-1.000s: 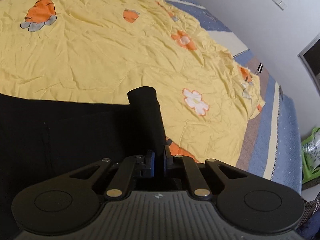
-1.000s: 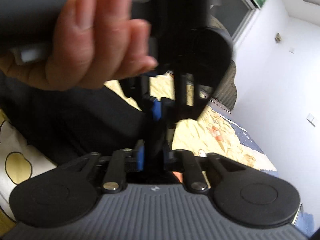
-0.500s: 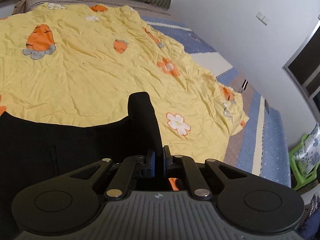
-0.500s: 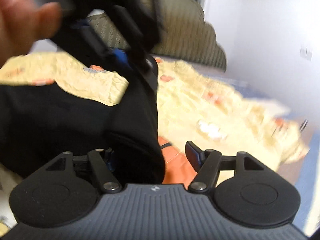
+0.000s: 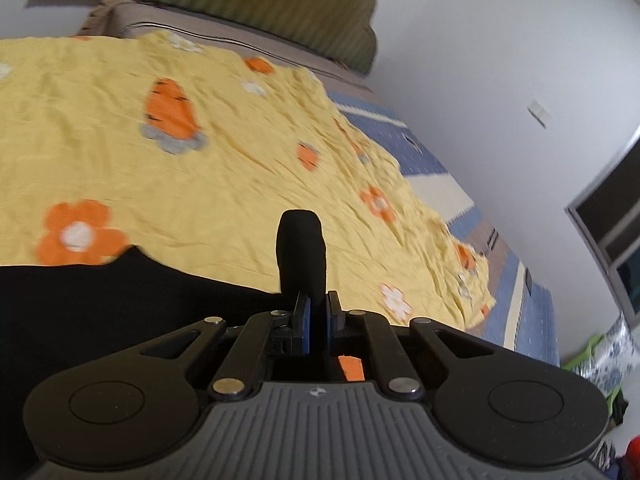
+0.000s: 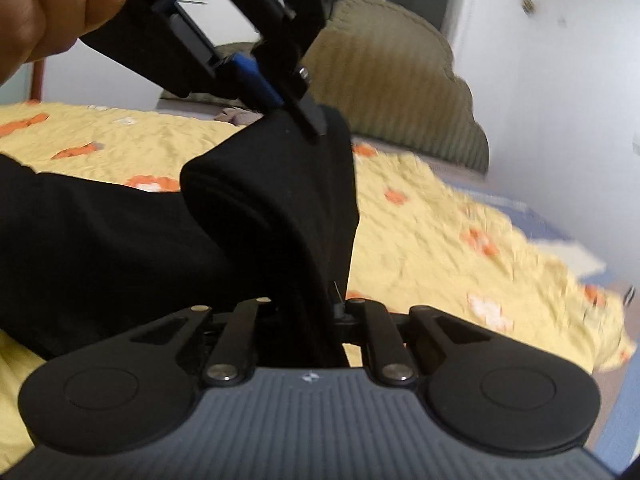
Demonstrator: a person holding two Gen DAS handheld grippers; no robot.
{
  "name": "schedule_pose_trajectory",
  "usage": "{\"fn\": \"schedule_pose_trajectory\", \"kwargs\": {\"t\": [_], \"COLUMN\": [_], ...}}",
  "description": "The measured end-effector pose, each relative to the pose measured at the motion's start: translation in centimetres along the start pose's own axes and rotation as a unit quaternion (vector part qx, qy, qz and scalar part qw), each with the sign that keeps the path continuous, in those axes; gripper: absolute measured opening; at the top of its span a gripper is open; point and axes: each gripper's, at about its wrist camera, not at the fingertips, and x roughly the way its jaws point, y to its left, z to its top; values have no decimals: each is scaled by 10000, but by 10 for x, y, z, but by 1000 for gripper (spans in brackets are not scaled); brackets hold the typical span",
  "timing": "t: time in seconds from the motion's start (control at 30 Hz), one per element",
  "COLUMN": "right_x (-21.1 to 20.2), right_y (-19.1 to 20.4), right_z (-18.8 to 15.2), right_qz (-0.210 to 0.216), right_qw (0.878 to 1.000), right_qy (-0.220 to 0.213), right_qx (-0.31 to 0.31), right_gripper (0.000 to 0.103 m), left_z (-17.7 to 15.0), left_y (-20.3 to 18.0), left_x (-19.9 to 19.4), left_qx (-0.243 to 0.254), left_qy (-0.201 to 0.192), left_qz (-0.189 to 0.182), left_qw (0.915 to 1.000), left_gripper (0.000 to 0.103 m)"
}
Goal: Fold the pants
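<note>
Presently, black pants [image 5: 120,304] are seen spread over the left part of a bed covered by a yellow sheet [image 5: 224,184] printed with orange flowers and carrots. A fold of the pants is pinched between the blue pads [image 5: 306,322] of the left claw [image 5: 318,316], which is clamped tight on it, the cloth standing up in a rounded tab above the pads. Further right, in the right wrist view, the same raised cloth [image 6: 280,200] is draped down into the right claw [image 6: 316,312], whose jaws are closing with the fabric between them; the pads are hidden by the cloth. Above it, the left claw [image 6: 288,108] and a hand [image 6: 52,4] are seen gripping the peak of the fold. A striped green headboard [image 6: 400,80] is seen behind.
</note>
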Motion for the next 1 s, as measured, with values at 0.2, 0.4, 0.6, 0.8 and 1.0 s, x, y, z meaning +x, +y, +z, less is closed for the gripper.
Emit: {"fn": "schedule_pose_trajectory", "kwargs": {"t": [0.2, 0.4, 0.6, 0.8, 1.0], "right_x": [-8, -9, -15, -28, -31], "right_y": [48, 87, 97, 106, 107], "right_z": [21, 33, 39, 40, 38], "right_qz": [56, 136, 157, 134, 131], "right_qw": [9956, 9871, 9844, 9843, 9844], "right_qy": [-400, -658, -658, -705, -746], "right_qx": [-848, -1455, -1626, -1613, -1587], "right_gripper": [12, 10, 10, 10, 10], "left_z": [5, 1, -7, -13, -20], "left_y": [48, 88, 102, 107, 104], "left_x": [-37, -54, -47, -30, -11], "left_qx": [-267, -821, -1071, -1404, -1291], "left_qy": [-290, -176, 5, 192, 571], "left_qz": [110, -486, -628, -802, -451], "left_qw": [9992, 9953, 9923, 9867, 9890], "left_gripper": [7, 7, 26, 70, 11]}}
